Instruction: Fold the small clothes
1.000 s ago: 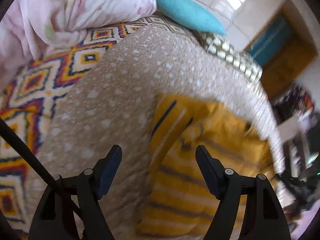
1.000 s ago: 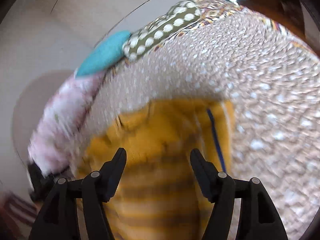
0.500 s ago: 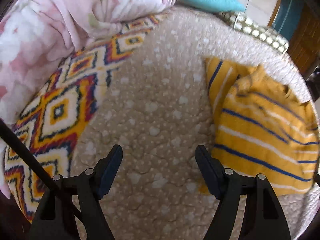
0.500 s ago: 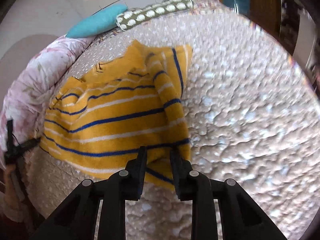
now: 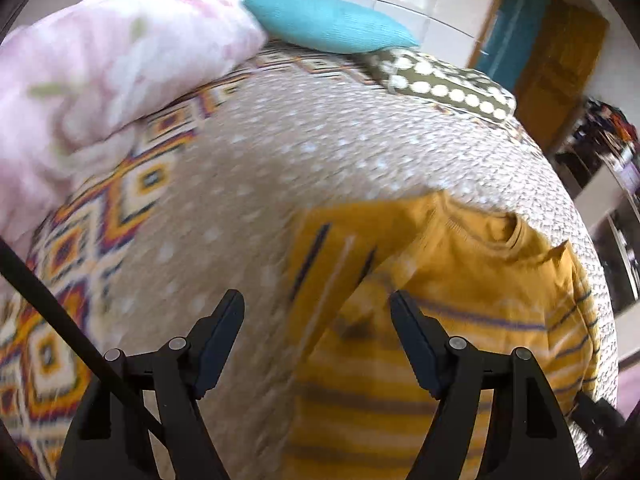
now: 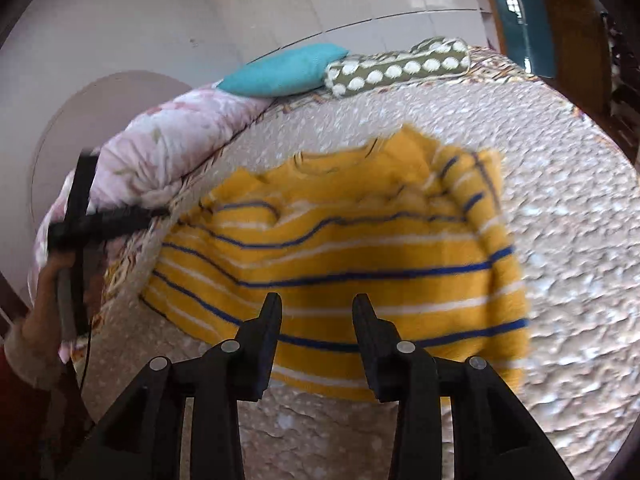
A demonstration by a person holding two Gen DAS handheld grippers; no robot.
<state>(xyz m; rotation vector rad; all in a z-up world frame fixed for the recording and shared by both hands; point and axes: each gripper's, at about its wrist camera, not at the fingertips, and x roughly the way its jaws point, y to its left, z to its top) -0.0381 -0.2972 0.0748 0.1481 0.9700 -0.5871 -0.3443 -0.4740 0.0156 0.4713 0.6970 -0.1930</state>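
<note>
White tiled walls and a wooden door frame lie behind the bed [image 6: 560,240], whose beige speckled cover carries everything we see. Our right gripper [image 6: 316,304] hovers over the near hem of the yellow striped shirt [image 6: 340,248]; its fingers [image 6: 270,320] stand at a moderate gap and are opening, with the shirt below them but no cloth pinched between the pads. Our left gripper [image 5: 316,308] has its fingers [image 5: 224,328] spread wide and holds nothing; it hangs above the shirt's folded sleeve edge [image 5: 320,264] and the bare cover beside it. In the right wrist view the shirt lies flat near the middle of the bed, one sleeve turned in over the body, collar toward the far side. Farther out, a pink floral quilt [image 5: 100,72] is bunched along the left edge over a diamond-patterned sheet [image 5: 80,240]. At the head of the bed a teal pillow [image 6: 280,72] touches an olive dotted bolster [image 6: 396,66]. The left wrist picture is motion-blurred.
</note>
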